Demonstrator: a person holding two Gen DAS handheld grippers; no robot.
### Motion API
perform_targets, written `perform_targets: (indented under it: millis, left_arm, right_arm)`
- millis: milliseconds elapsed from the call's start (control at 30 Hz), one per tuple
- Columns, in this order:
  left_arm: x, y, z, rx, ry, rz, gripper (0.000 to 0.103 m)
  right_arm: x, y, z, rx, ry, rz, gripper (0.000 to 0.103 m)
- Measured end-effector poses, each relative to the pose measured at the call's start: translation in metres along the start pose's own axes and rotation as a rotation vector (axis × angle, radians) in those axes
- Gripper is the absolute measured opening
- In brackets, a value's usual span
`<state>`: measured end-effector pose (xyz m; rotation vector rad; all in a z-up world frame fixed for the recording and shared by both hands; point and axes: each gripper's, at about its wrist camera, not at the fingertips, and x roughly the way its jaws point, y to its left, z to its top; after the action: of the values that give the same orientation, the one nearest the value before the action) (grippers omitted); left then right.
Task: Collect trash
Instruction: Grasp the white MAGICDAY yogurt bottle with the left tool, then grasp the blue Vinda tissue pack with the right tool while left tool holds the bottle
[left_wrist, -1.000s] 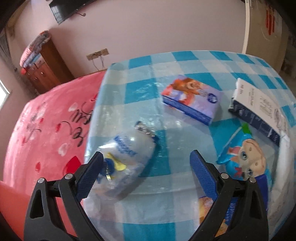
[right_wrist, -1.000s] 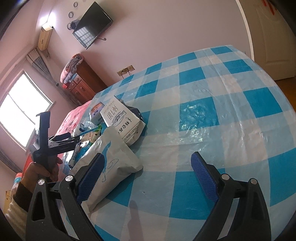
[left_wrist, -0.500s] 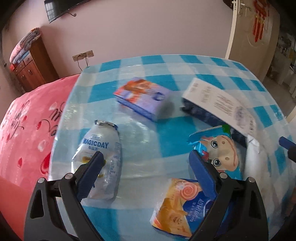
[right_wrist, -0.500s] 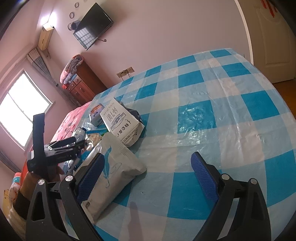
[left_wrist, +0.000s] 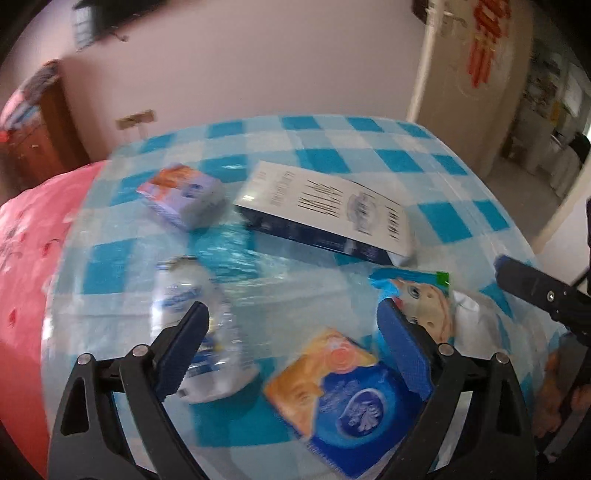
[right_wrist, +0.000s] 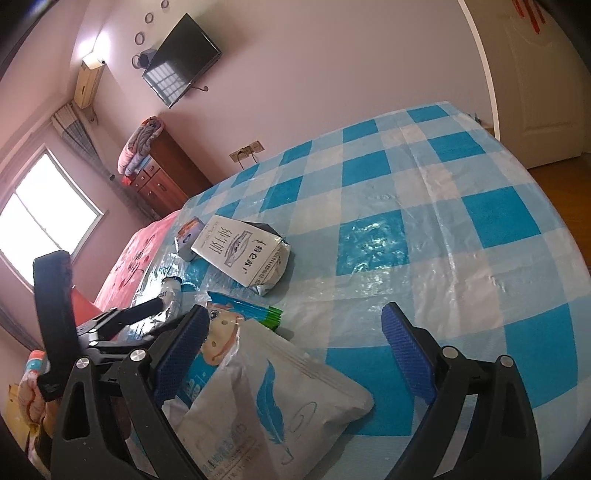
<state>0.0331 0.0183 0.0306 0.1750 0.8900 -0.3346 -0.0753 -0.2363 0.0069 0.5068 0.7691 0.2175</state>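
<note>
Your trash lies scattered on the glossy blue-checked tablecloth (left_wrist: 332, 147): a crumpled clear plastic bottle (left_wrist: 207, 317) at seven o'clock, a glossy orange-and-blue wrapper (left_wrist: 343, 391) at five, a flat white-and-navy carton (left_wrist: 325, 206) at twelve, a small purple box (left_wrist: 181, 195) at eleven. Your left gripper (left_wrist: 291, 347) hovers spread wide, gripping nothing; your right gripper (right_wrist: 291, 354) gapes empty above a soft white feather-print pouch (right_wrist: 273, 406).

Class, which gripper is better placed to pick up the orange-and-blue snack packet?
Left. The left gripper is open with the orange-and-blue snack packet lying between its fingers; the right gripper hangs over a white feather-printed bag.
</note>
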Motion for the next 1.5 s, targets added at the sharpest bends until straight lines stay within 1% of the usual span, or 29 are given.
perform_targets:
  millis: [33, 100, 167, 300, 400, 433, 500, 533, 567, 733, 1000, 1200, 1300, 1500]
  left_arm:
    - [-0.005, 0.003, 0.000, -0.006, -0.014, 0.043, 0.093]
    - [-0.011, 0.009, -0.001, -0.024, -0.028, 0.092, 0.093]
    - [-0.009, 0.017, -0.001, -0.044, -0.010, 0.145, 0.093]
    - [0.003, 0.032, -0.001, -0.100, 0.039, 0.172, 0.093]
    - [0.010, 0.037, -0.001, -0.120, 0.053, 0.170, 0.093]
    - [0.012, 0.038, -0.001, -0.122, 0.057, 0.172, 0.091]
    - [0.017, 0.039, -0.001, -0.125, 0.068, 0.181, 0.082]
    - [0.018, 0.040, -0.001, -0.130, 0.073, 0.182, 0.075]
    - [0.020, 0.041, -0.001, -0.138, 0.079, 0.181, 0.071]
    - [0.021, 0.042, -0.003, -0.165, 0.075, 0.167, 0.062]
    - [0.015, 0.037, -0.009, -0.184, 0.072, 0.172, 0.061]
    - [0.002, 0.028, -0.026, -0.196, 0.067, 0.152, 0.061]
    - [-0.006, 0.020, -0.036, -0.183, 0.068, 0.144, 0.061]
    - [-0.022, -0.001, -0.056, -0.133, 0.075, 0.093, 0.061]
  right_arm:
    - [0.000, -0.001, 0.000, 0.001, 0.003, 0.001, 0.093]
    - [0.001, -0.001, 0.000, -0.001, 0.010, 0.004, 0.093]
    - [0.002, 0.000, -0.001, -0.005, 0.021, 0.013, 0.093]
    - [0.004, 0.007, -0.005, -0.034, 0.042, 0.028, 0.093]
    - [0.004, 0.008, -0.007, -0.042, 0.047, 0.033, 0.093]
    - [0.004, 0.008, -0.007, -0.043, 0.047, 0.032, 0.093]
    - [0.004, 0.007, -0.007, -0.040, 0.050, 0.031, 0.093]
    - [0.003, 0.006, -0.008, -0.038, 0.052, 0.033, 0.093]
    - [0.003, 0.006, -0.008, -0.037, 0.052, 0.034, 0.093]
    - [0.002, 0.006, -0.008, -0.047, 0.053, 0.041, 0.093]
    - [0.001, 0.011, -0.013, -0.079, 0.075, 0.060, 0.093]
    - [-0.002, 0.002, -0.012, -0.049, 0.091, 0.076, 0.093]
    - [-0.004, -0.003, -0.013, -0.038, 0.093, 0.057, 0.093]
    - [-0.009, -0.005, -0.020, -0.045, 0.089, 0.012, 0.093]
